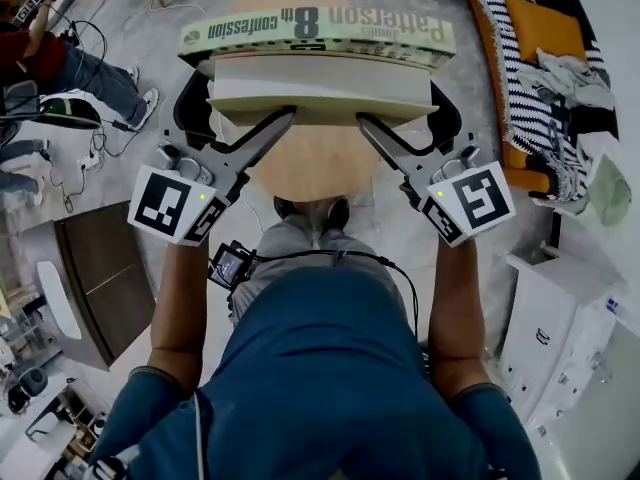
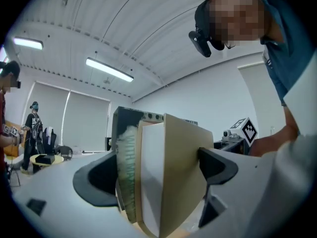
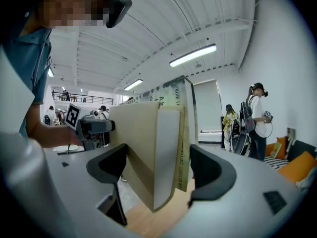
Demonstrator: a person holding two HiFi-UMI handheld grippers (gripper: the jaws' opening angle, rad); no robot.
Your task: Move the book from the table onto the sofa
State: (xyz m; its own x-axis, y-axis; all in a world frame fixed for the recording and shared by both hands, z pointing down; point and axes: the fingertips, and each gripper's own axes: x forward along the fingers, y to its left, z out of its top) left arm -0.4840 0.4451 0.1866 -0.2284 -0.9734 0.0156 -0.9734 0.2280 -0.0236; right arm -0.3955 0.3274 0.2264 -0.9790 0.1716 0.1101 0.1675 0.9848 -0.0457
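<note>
A thick book (image 1: 320, 43) with a pale green lettered jacket and a beige cover hangs level above the round wooden table (image 1: 320, 168). My left gripper (image 1: 235, 103) clamps its left end and my right gripper (image 1: 410, 103) clamps its right end. In the left gripper view the book (image 2: 178, 167) stands on edge between the jaws of the left gripper (image 2: 158, 172). The right gripper view shows the book (image 3: 143, 143) the same way inside the right gripper (image 3: 158, 167). The orange sofa (image 1: 500, 118), with a striped blanket and an orange cushion (image 1: 545, 23), lies at the upper right.
A white cabinet (image 1: 545, 328) stands at the right, below the sofa. At the left stands a dark cabinet (image 1: 100, 278). People sit at the upper left (image 1: 60, 68) among cables on the floor. Two more people (image 3: 257, 118) stand near the sofa's end.
</note>
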